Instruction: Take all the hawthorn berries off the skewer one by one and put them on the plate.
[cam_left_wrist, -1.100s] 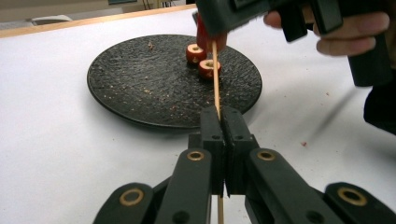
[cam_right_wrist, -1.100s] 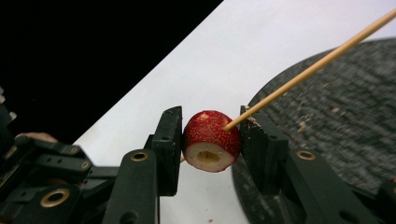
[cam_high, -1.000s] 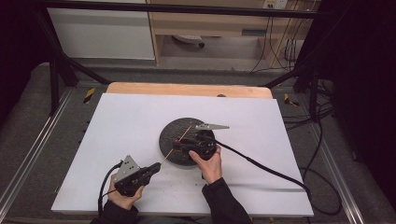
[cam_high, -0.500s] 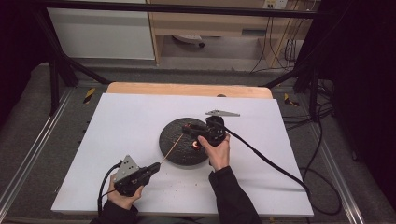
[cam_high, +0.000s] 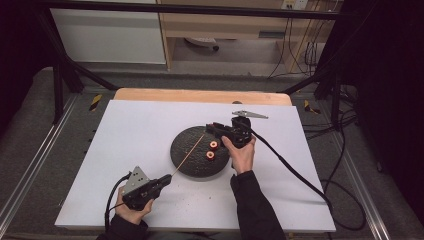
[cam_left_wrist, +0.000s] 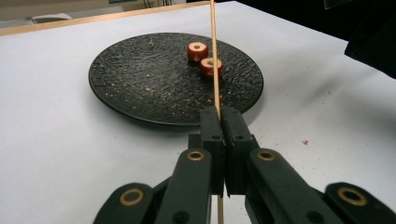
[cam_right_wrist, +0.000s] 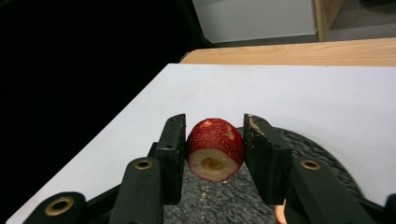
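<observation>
Threading step: right hand-held gripper clamps a red fruit piece, left hand-held gripper pinches the skewer; next, align hole with tip.

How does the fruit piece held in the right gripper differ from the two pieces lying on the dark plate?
The held fruit piece is clamped between the right gripper jaws, up off the plate; the two plate pieces rest free on the dark plate. The held piece lies on its side, cored end facing the camera; the plate pieces sit flat, holes upward, beside the skewer. All three are red-skinned with pale flesh and a hole through the middle.
</observation>
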